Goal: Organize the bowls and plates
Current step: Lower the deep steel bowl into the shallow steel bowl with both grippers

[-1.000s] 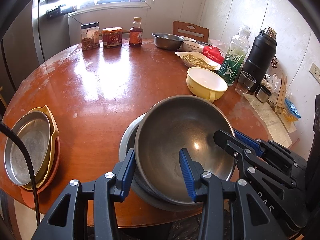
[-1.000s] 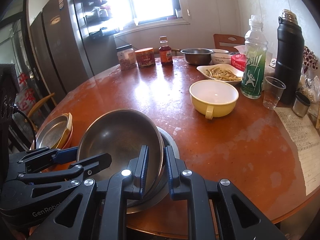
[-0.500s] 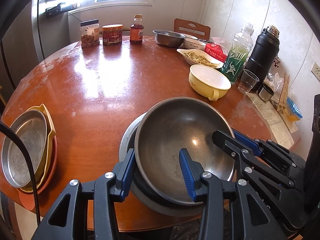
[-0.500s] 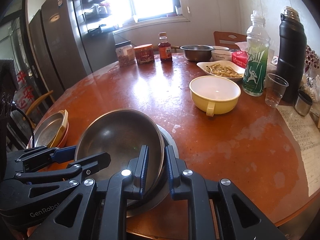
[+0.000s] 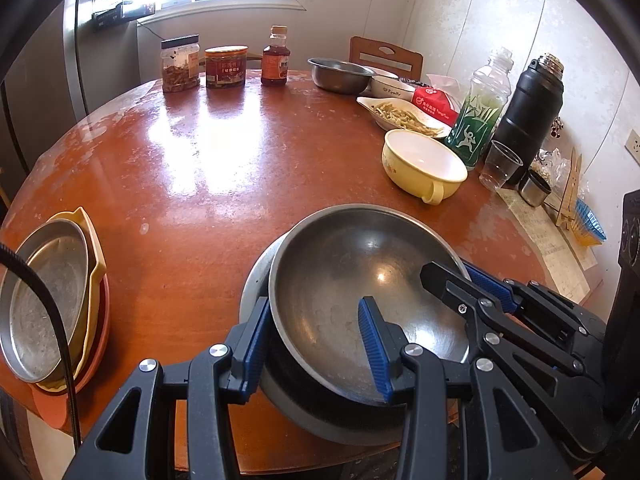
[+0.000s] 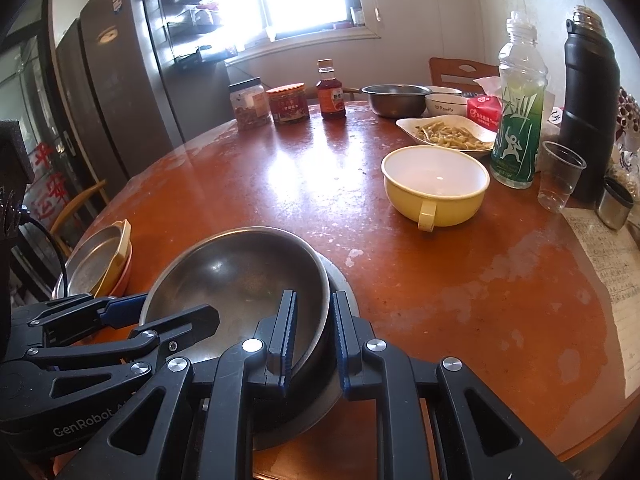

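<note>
A steel bowl [image 5: 360, 280] [image 6: 240, 276] sits tilted inside a wider steel bowl [image 5: 256, 280] [image 6: 342, 280] at the near edge of the round wooden table [image 5: 200, 184]. My left gripper [image 5: 314, 344] [image 6: 176, 310] is shut on its near-left wall, one finger outside and one inside. My right gripper [image 6: 314, 332] [image 5: 452, 274] is shut on its right rim. To the left lies a stack of plates [image 5: 48, 300] [image 6: 96, 260], with a steel one on top. A yellow bowl [image 5: 424, 164] [image 6: 436, 180] with a handle stands to the right.
At the far side stand two jars [image 5: 180, 64], a sauce bottle [image 5: 275, 58], a steel bowl [image 5: 340, 74] and a white dish of food [image 5: 400, 114]. On the right are a green bottle [image 5: 480, 108], a black flask [image 5: 532, 112], a plastic cup [image 5: 500, 164] and a paper sheet [image 6: 608, 272].
Both grippers keep their hold on the steel bowl. The bowl and the hands have hardly moved; the view has only shifted slightly.
</note>
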Action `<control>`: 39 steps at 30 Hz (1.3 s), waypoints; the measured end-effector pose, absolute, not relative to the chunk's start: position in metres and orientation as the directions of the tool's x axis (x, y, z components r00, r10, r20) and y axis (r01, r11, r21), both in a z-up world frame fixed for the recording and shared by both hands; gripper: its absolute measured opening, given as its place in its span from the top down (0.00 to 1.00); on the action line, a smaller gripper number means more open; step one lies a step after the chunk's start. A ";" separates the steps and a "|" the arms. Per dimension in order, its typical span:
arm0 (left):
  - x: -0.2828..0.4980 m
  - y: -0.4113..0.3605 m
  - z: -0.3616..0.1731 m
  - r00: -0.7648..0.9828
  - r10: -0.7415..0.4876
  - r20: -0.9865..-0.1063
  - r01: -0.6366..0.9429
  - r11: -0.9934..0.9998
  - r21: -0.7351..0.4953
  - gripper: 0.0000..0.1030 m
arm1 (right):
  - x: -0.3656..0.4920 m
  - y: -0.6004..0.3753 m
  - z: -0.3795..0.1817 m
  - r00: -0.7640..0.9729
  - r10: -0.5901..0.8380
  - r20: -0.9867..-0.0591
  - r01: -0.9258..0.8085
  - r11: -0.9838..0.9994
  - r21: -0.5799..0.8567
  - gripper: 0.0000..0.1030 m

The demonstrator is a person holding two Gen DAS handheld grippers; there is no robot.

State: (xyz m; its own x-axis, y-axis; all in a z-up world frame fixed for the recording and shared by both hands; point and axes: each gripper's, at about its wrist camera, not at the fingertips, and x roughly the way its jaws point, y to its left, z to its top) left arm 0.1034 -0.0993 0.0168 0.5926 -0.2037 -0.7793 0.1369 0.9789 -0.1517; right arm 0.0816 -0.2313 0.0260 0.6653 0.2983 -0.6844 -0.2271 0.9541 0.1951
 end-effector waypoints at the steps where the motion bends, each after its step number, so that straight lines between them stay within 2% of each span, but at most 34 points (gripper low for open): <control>1: 0.104 -0.099 0.017 0.593 -0.203 -0.780 0.137 0.979 -0.150 0.57 | 0.082 -0.232 0.026 0.666 0.300 -0.683 -0.227 0.954 0.198 0.82; 28: 0.096 -0.093 0.027 0.621 -0.215 -0.754 0.140 0.977 -0.163 0.57 | 0.079 -0.237 0.032 0.676 0.316 -0.666 -0.207 0.948 0.240 0.80; 39: 0.091 -0.095 0.032 0.636 -0.204 -0.744 0.143 0.979 -0.146 0.57 | 0.074 -0.241 0.037 0.684 0.325 -0.653 -0.202 0.945 0.258 0.70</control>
State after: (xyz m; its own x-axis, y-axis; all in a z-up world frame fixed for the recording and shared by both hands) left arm 0.0907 -0.0954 0.0324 0.6362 -0.2039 -0.7441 0.1426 0.9789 -0.1463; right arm 0.0741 -0.2412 0.0370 0.6839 0.3246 -0.6534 -0.2023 0.9448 0.2576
